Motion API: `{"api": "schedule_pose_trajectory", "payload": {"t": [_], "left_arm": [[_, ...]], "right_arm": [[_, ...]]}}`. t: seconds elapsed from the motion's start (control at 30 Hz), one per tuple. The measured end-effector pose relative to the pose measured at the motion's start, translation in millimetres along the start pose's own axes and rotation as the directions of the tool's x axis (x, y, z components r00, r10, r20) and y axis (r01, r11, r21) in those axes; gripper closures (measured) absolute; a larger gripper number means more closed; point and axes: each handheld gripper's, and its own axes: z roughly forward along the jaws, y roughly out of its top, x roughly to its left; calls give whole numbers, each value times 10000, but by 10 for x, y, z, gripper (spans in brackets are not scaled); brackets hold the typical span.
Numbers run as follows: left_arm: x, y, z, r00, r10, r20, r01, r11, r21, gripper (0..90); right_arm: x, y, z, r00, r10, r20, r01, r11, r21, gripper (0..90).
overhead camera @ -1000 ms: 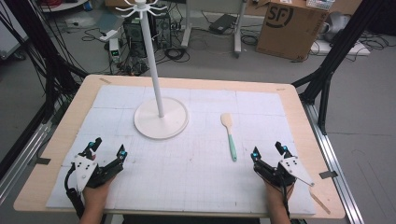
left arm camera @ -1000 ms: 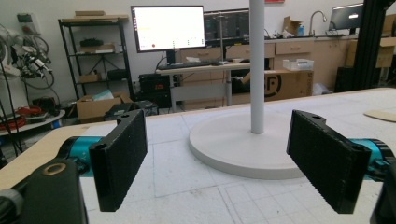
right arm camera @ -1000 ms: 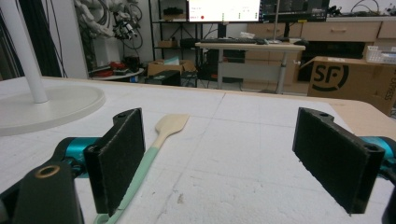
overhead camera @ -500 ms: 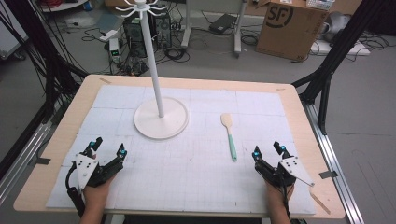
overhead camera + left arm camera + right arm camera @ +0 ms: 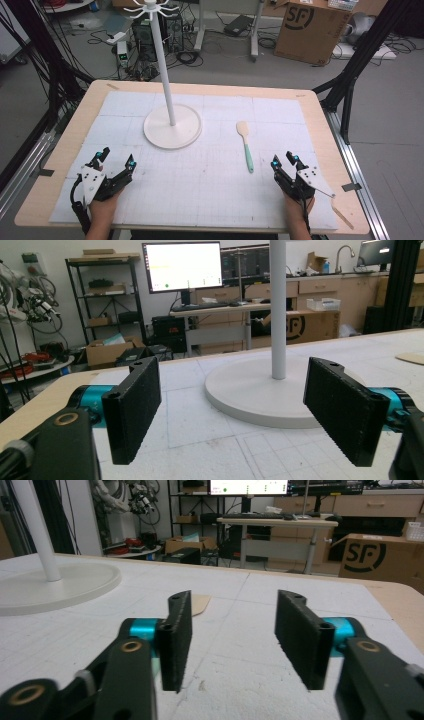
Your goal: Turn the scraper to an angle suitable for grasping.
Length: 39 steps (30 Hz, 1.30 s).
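- Green-handled wooden spatula (image 5: 245, 145) lies on the tabletop (image 5: 210, 190), right of the white hook stand (image 5: 172, 131).
- Right claw (image 5: 283, 162), half open and empty, has just been closing; left claw (image 5: 116, 156) is wide and empty.
- Nothing is grasped yet; next the right claw must probably reach the handle.

The letters "SF" stand in black on the brown cardboard box (image 5: 311, 27) at the upper right of the high view.
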Motion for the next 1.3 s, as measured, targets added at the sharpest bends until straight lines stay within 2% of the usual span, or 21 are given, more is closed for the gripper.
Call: {"api": "schedule_pose_trajectory", "payload": {"t": [0.13, 0.17, 0.2, 0.23, 0.27, 0.33, 0.47, 0.63, 0.67, 0.77, 0.97, 1.03, 1.07, 1.13, 1.17, 1.2, 1.3], "left_arm": [[-5, 1, -3, 10000, 31, -7, -31, 10000, -34, 236], [-7, 0, -3, 10000, 6, 2, -6, 10000, -30, 236], [-6, 0, -3, 10000, 7, -3, -7, 10000, -30, 236], [-5, 1, -4, 10000, 10, -4, -10, 10000, -5, 237], [-3, 1, -2, 10000, 7, -13, -7, 10000, 0, 237], [-1, 3, 3, 10000, -2, -4, 2, 10000, 48, 238], [4, 4, 14, 10000, -82, -13, 82, 9998, 182, 240], [1, 4, 12, 10000, -52, 15, 52, 9999, 146, 242], [2, 4, 11, 10000, -33, 15, 33, 9999, 161, 242], [1, 4, 12, 10000, -34, 12, 34, 9999, 159, 242], [-1, 5, 16, 10000, -30, 5, 30, 9998, 192, 245], [0, 5, 16, 10000, -29, -1, 29, 9998, 204, 245], [-1, 5, 18, 10000, -50, -7, 50, 9998, 190, 246], [-1, 5, 18, 10000, -43, 1, 43, 9998, 196, 245], [-1, 5, 19, 10000, -31, 3, 31, 9998, 191, 245], [-1, 5, 19, 10000, -39, 2, 39, 9998, 199, 246], [0, 6, 20, 10000, -25, 26, 24, 9997, 256, 247]], "right_arm": [[9, 1, -1, 10000, -57, -49, 58, 10000, 22, 577], [10, 2, -5, 9999, -82, -95, 83, 10000, 39, 640], [10, 2, -5, 9999, -82, -95, 83, 10000, 39, 640], [13, 5, -10, 9998, -98, -179, 98, 9999, 25, 709], [13, 5, -10, 9998, -98, -179, 98, 9999, 25, 709], [18, 9, -12, 9993, -167, -337, 169, 9998, 85, 815], [22, 16, -7, 9988, -75, -475, 86, 9997, 229, 892], [2, 33, 37, 9979, 69, -643, -24, 9976, 697, 898], [-1, 41, 59, 9972, 196, -717, -125, 9950, 991, 898], [-11, 49, 86, 9959, 417, -800, -315, 9918, 1241, 898], [15, 79, 174, 9935, 522, -1012, -326, 9819, 1863, 899], [50, 98, 223, 9915, 429, -1230, -137, 9733, 2290, 899], [100, 116, 274, 9914, 166, -1301, 205, 9602, 2787, 899], [137, 127, 314, 9908, 334, -1314, 80, 9531, 3027, 899], [137, 127, 314, 9908, 334, -1314, 80, 9531, 3027, 899], [155, 132, 334, 9893, 405, -1401, 62, 9480, 3183, 899], [251, 128, 387, 9830, 272, -1815, 417, 9301, 3648, 899]]}}
